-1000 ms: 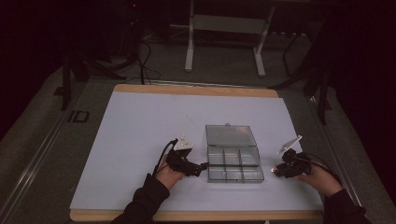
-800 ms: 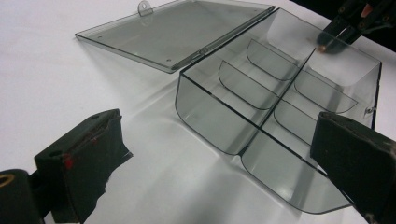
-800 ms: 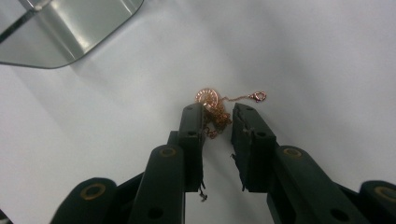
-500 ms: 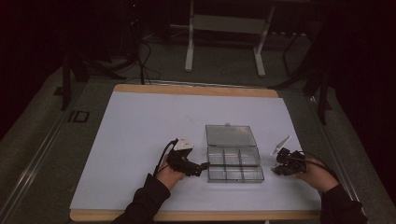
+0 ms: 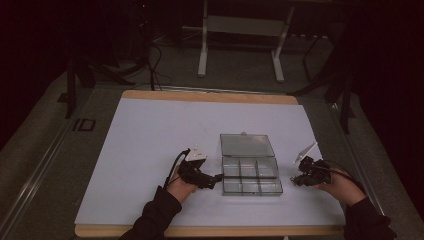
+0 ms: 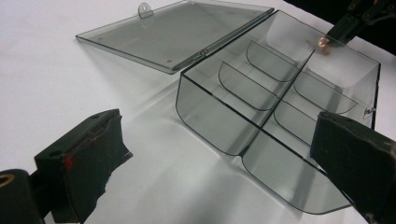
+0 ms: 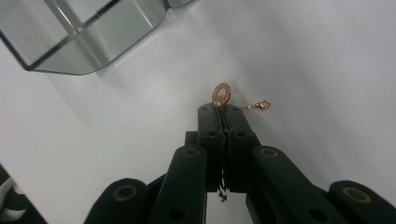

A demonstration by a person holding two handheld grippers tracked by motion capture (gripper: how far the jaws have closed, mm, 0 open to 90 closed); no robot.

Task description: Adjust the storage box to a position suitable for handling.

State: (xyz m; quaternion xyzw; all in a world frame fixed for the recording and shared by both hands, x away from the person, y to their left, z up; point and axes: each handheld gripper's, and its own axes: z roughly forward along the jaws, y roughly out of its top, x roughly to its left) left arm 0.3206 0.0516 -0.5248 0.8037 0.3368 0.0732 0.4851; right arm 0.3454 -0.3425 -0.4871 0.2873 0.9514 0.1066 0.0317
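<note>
one copper ring (image 7: 222, 94) pinched in right tongs (image 7: 223, 112).

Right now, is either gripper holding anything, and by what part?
Right gripper is shut on a copper chain, pinched just behind its ring; ring and clasp stick out. Left gripper is open, holding nothing, beside the box.

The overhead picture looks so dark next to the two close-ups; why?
High view: dim room, only the white table stands out. Left gripper view: bright, glare on the clear box. Right gripper view: sharp on the copper ring; box corner blurred.
</note>
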